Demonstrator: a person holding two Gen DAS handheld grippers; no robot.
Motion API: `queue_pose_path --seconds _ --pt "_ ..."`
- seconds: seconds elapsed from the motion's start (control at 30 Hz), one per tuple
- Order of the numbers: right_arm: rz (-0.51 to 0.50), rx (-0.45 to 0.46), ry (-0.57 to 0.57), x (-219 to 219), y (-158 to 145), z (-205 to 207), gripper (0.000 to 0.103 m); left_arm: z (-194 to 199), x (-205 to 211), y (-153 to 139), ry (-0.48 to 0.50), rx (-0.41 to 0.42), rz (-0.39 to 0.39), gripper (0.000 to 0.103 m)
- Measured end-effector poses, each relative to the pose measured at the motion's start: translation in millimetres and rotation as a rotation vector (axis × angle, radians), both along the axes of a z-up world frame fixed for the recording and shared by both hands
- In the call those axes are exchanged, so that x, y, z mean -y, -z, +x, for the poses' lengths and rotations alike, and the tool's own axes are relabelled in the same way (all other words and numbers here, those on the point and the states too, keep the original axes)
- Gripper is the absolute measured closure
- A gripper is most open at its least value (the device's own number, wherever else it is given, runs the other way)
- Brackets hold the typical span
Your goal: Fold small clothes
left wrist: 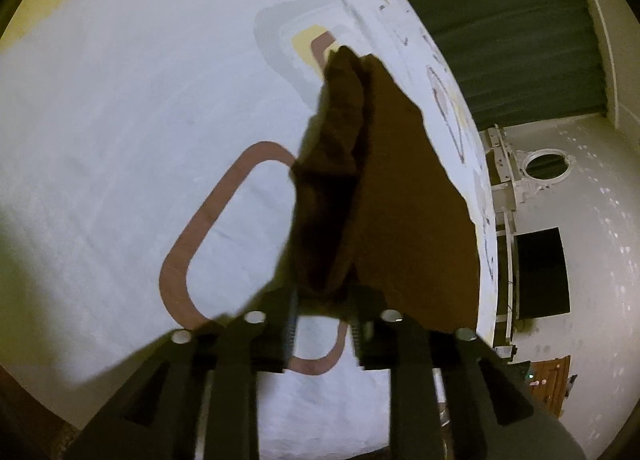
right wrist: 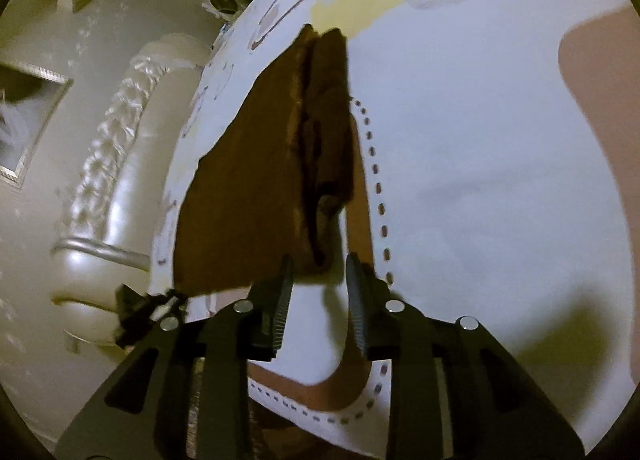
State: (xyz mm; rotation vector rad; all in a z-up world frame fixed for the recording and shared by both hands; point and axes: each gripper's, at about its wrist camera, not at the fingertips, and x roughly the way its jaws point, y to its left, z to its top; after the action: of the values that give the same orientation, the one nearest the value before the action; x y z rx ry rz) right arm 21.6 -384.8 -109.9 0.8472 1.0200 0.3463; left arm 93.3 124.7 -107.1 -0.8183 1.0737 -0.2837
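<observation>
A small brown garment (left wrist: 400, 199) lies on the white patterned bedsheet (left wrist: 140, 119), with a thicker, darker folded strip (left wrist: 332, 179) along its left side. Its near end sits between the fingertips of my left gripper (left wrist: 322, 300), whose jaws stand apart without pinching it. In the right wrist view the same garment (right wrist: 248, 187) stretches away from my right gripper (right wrist: 318, 264). That gripper is open, with bare sheet showing between its ribbed pads (right wrist: 356, 292), and the garment's near tip ends just at the fingertips. A black part at the garment's left corner (right wrist: 144, 312) looks like the other gripper.
The bedsheet (right wrist: 480, 179) carries brown rounded outlines, dotted lines and yellow patches. A cream padded headboard (right wrist: 120, 179) runs along the left in the right wrist view. Beyond the bed's edge in the left wrist view are a green curtain (left wrist: 500, 19), a pale wall and a dark screen (left wrist: 542, 272).
</observation>
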Motion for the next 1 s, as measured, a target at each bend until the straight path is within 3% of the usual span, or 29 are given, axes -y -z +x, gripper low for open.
queue_pose_path --seconds 0.1,0.2,0.5,0.8,1.0 --pt "-0.046 0.014 -0.012 -11 -16 -4 0.071 -4 2 -9 0.021 0.046 0.033 0.057" --pt "-0.077 0.032 -0.043 -31 -30 -1 0.066 -8 4 -17 0.035 0.101 0.085 0.049" --pt "-0.198 0.068 -0.203 -132 -80 45 0.055 3 1 -10 0.032 0.117 -0.007 0.047" --pt "-0.391 0.092 -0.385 -263 -131 119 0.045 8 14 -11 0.058 0.14 0.024 0.044" --pt "-0.492 0.047 -0.461 -348 -139 166 0.042 7 15 -10 0.046 0.14 0.013 0.044"
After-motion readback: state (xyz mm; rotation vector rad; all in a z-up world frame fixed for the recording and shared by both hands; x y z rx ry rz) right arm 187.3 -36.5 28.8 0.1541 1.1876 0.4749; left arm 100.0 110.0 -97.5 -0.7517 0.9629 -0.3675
